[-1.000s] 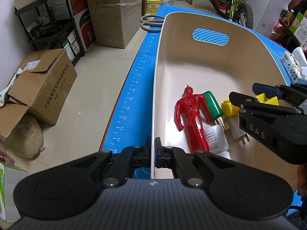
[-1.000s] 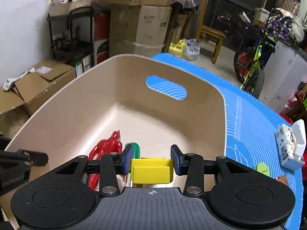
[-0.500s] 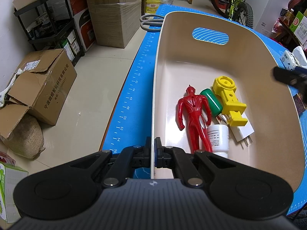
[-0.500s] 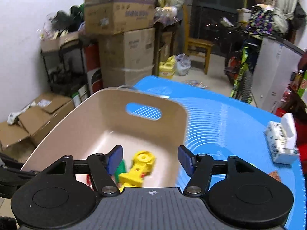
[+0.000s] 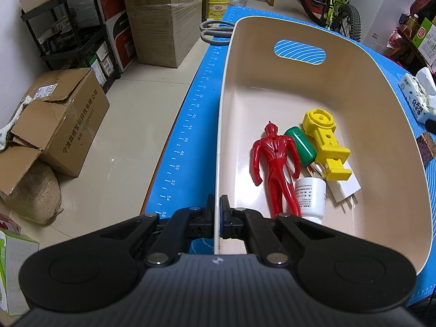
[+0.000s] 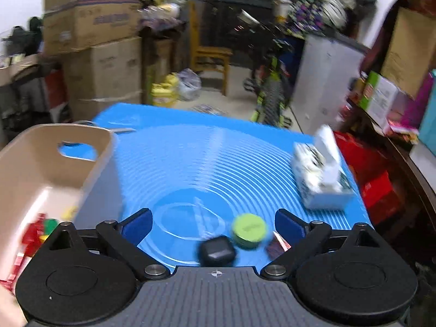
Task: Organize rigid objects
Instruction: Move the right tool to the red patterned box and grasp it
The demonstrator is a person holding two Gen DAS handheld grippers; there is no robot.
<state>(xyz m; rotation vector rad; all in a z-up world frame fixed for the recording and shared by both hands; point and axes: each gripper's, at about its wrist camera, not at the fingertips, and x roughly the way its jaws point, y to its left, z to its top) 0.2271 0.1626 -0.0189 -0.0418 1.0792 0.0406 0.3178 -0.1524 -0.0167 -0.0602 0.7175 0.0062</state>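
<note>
Left gripper (image 5: 217,215) clamps beige bin (image 5: 362,87) wall lower centre, steadying it, while right gripper (image 6: 214,224), jaws opening and empty, lines up black case (image 6: 216,250) and green lid (image 6: 249,229) at lower centre.

toys in bin (image 5: 354,87), bin on mat (image 5: 188,125)

A: State which items are obscured in the left wrist view.

B: The white bottle (image 5: 310,197) is partly covered by the red figure (image 5: 278,163). The white plug (image 5: 344,188) lies partly under the yellow part (image 5: 325,143). The tissue pack (image 5: 418,96) is cut off by the right edge.

A: And the right wrist view?

B: The whole frame is motion-blurred. Contents of the beige bin (image 6: 35,163) read only as red, green and yellow smears. The dark red object (image 6: 275,246) beside the green lid (image 6: 249,229) cannot be identified. The black case (image 6: 216,250) shows no detail.
</note>
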